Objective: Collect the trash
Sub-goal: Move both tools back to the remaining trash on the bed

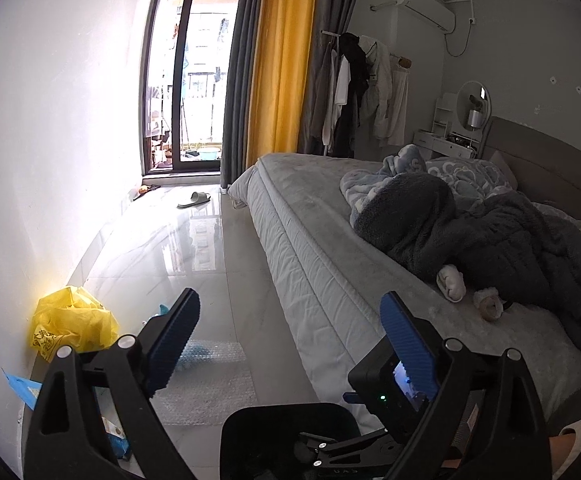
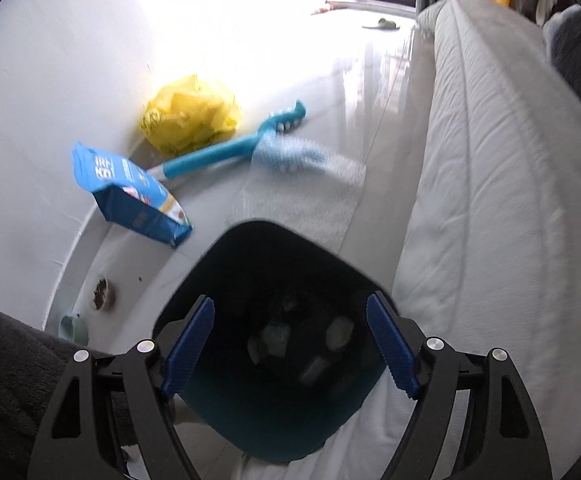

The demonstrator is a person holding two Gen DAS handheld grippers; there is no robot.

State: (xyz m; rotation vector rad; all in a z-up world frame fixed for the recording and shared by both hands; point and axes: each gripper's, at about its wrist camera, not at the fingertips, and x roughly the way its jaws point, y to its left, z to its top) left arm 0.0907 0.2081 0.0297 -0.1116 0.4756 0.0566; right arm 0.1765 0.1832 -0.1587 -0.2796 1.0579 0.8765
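my right gripper (image 2: pixel 290 344): wide open, above the bin (image 2: pixel 274 392)
my left gripper (image 1: pixel 290 340): wide open, empty
brush (image 2: pixel 226 152): lies flat, long axis from wall toward bed (image 2: pixel 490 200)

Ahead and left of the left gripper, a plain white wall (image 1: pixel 50 128) runs to a tall dark-framed glass balcony door (image 1: pixel 194 80), where bright daylight glares off the glossy pale tiled floor (image 1: pixel 194 248). Yellow and grey curtains (image 1: pixel 278 60) hang beside it. To the gripper's right lies a grey-covered bed (image 1: pixel 314 216) with rumpled blankets; beyond it, a clothes rack (image 1: pixel 362 92) and a white wall-mounted air conditioner (image 1: pixel 422 6).
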